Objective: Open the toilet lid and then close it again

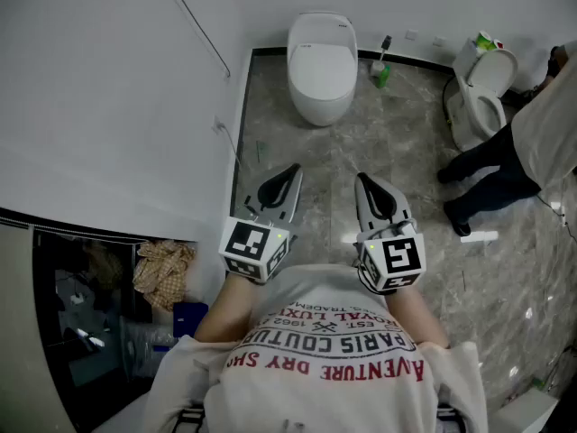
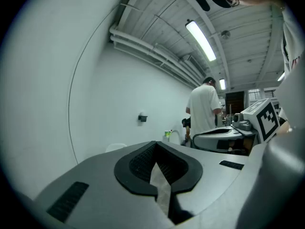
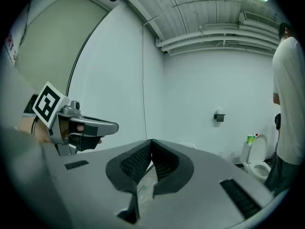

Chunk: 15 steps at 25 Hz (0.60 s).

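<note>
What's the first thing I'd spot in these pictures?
A white oval toilet with its lid shut stands straight ahead. The grey left gripper and right gripper, both shut and empty, point toward it. To the right, a person in a white shirt stands by a second, open toilet.

the person's white t-shirt (image 1: 335, 354) bears red and black print, upside down in the head view: "royal lux…", "paris coutu…", "aventure", "1962"; the rest is unclear.
</note>
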Each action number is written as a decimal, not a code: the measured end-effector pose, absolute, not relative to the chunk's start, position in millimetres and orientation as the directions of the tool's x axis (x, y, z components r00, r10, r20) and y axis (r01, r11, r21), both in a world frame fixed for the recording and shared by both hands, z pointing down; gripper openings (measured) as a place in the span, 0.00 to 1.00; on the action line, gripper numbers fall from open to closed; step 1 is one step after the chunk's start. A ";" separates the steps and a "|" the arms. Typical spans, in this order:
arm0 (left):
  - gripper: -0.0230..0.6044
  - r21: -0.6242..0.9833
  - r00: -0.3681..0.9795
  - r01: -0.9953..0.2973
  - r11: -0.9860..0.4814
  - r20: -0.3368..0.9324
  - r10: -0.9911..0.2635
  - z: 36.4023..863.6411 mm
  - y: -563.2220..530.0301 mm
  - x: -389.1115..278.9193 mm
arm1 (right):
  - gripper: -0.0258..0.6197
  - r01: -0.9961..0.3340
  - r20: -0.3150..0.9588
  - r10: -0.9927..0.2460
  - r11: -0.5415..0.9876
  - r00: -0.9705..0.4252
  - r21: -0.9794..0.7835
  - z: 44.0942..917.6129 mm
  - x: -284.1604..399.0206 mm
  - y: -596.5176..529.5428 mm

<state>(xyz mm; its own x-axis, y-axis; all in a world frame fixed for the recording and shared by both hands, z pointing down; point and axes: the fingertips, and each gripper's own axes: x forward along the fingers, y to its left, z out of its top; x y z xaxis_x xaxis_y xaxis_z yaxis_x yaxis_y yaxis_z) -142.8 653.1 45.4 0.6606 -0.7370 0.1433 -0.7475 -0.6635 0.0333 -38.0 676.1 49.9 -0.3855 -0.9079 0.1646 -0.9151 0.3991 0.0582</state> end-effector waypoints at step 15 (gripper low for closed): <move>0.05 0.057 0.655 -0.753 -0.656 0.157 -0.739 58.2 648.0 -160.3 | 0.06 -0.922 0.178 -0.907 0.387 -0.381 -0.002 65.1 -46.5 667.9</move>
